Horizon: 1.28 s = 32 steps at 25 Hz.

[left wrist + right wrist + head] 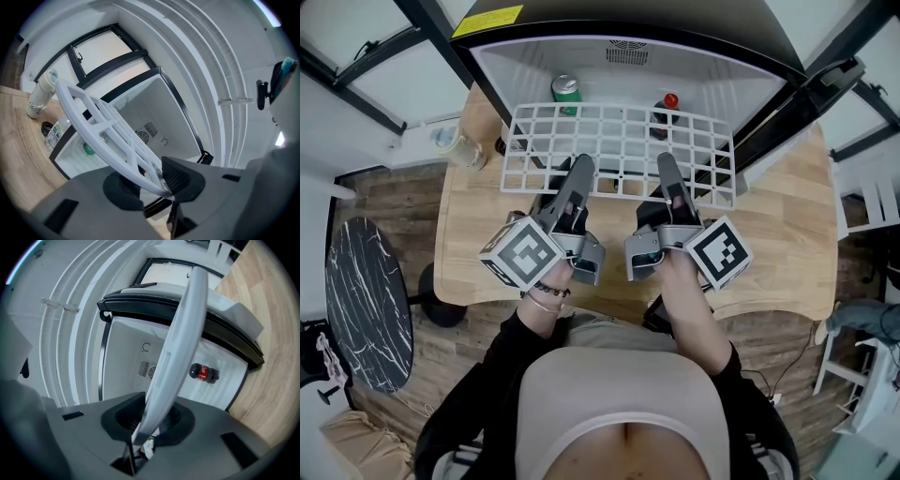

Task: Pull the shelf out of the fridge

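Two grippers, the left gripper [581, 171] and the right gripper [667, 169], sit side by side, each clamped on the near edge of the one white grid shelf [619, 131]. The shelf reaches away from them over the wooden table [787, 244], its far edge at the mouth of the open fridge [628, 52]. Inside the fridge are one green can [566, 90] and one dark red-capped bottle [666, 105].

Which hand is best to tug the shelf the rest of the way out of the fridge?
Right, probably. The right gripper has the rim of the white shelf deep between its jaws, clamped tight. The left gripper clamps it too, but nearer its tips. Pulling with both looks safest.
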{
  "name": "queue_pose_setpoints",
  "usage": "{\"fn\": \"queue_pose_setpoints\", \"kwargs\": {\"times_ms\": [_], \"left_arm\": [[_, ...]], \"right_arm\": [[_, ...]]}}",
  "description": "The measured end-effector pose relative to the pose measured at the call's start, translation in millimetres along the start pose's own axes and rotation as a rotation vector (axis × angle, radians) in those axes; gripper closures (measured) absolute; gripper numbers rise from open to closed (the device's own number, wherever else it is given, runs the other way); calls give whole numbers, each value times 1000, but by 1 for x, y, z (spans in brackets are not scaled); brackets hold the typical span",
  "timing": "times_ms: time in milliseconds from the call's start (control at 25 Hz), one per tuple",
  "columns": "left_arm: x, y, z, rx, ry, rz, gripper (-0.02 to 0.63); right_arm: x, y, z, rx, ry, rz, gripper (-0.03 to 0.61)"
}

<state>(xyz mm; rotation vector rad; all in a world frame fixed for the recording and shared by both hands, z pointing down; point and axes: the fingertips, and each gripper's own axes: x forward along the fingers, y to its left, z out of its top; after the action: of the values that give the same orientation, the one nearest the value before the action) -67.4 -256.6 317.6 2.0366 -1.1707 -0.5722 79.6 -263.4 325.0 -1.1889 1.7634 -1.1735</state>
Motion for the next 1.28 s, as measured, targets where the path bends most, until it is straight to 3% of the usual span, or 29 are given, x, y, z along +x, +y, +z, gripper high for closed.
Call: {"fn": "queue_pose_setpoints", "kwargs": {"times_ms": [640,1280], "left_arm": [[-12,-3,-4,8,-20,19,499],[-39,-7,-5,18,-73,18,499]], "right_arm": [[-9,-1,-2,-42,49,14,509],[-23,14,-17,-92,139,84,509]]}}
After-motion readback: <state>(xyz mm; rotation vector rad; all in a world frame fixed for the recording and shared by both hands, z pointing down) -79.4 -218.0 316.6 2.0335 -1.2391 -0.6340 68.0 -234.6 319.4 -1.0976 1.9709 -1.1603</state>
